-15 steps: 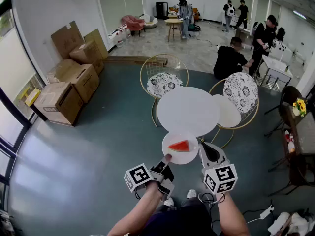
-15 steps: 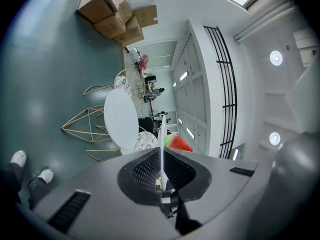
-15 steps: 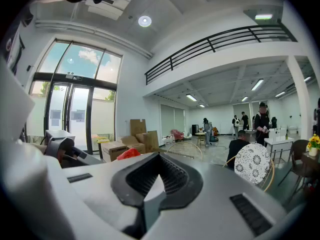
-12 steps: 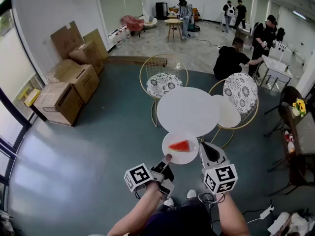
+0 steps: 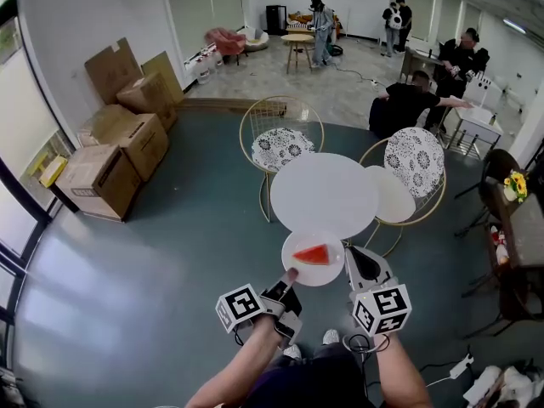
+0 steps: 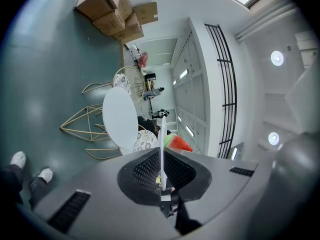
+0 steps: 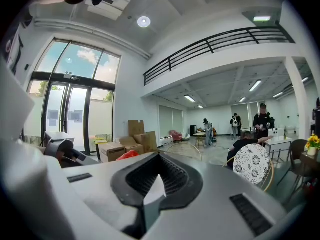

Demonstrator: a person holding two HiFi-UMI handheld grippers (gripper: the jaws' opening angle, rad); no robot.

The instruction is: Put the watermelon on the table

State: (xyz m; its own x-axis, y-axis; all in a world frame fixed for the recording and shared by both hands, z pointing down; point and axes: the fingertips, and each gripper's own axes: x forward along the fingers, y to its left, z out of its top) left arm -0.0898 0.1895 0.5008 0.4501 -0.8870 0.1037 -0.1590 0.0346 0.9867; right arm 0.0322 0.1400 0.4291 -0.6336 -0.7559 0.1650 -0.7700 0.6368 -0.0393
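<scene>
The left gripper (image 5: pixel 291 275) is clamped on the near rim of the white plate (image 5: pixel 299 263) carrying the watermelon slice (image 5: pixel 312 254). The plate is in the air just before the near edge of the round table (image 5: pixel 323 195). The right gripper (image 5: pixel 351 253) is closed and empty. Setting down remains.

Person in a dark top (image 5: pixel 316 379) and white shoes (image 5: pixel 331 336), gripper in each hand.
The left gripper (image 5: pixel 290 275) and right gripper (image 5: pixel 352 253) are grey-black; each carries a white cube (image 5: pixel 240 306) with black square markers.

The watermelon (image 5: pixel 311 254) is red (green rind), the plate (image 5: pixel 298 273) and table (image 5: pixel 323 195) white.
</scene>
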